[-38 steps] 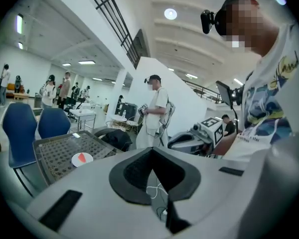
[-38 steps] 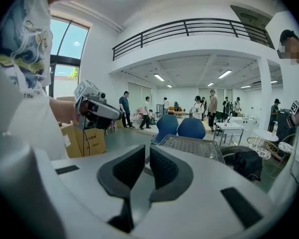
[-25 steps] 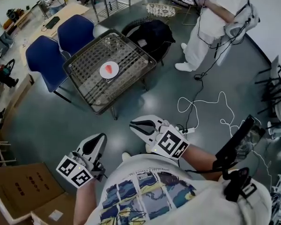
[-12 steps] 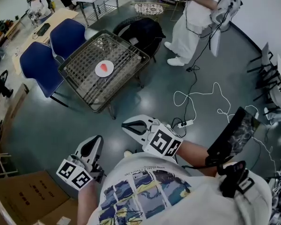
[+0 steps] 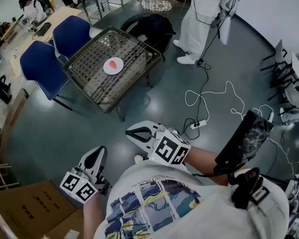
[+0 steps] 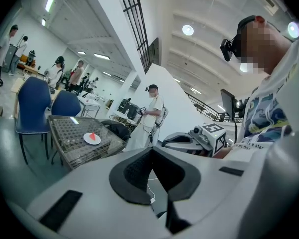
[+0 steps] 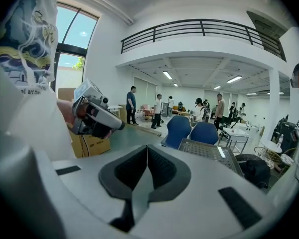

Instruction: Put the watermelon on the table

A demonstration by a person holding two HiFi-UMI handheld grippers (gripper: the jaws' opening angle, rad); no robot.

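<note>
A red watermelon slice (image 5: 113, 63) lies on a white plate (image 5: 113, 66) on the mesh-topped table (image 5: 92, 81), far ahead of both grippers. In the left gripper view the watermelon slice (image 6: 92, 136) shows small on its plate (image 6: 92, 140). My left gripper (image 5: 96, 152) is held low near my body, jaws shut and empty. My right gripper (image 5: 130, 132) is beside it, a little further forward, with its jaws also closed on nothing. The right gripper view shows the table (image 7: 207, 151) but not the slice.
Two blue chairs (image 5: 72, 31) (image 5: 37, 61) stand at the table's far left. A black bag (image 5: 152, 26) sits behind it. A person in white (image 5: 204, 11) stands at the back. A white cable and power strip (image 5: 199, 125) lie on the floor, cardboard boxes (image 5: 25, 213) at lower left.
Both grippers have drifted slightly down and left in the head view, still shut. The table has shifted a little up and left, and the person in white has slid toward the top edge.
</note>
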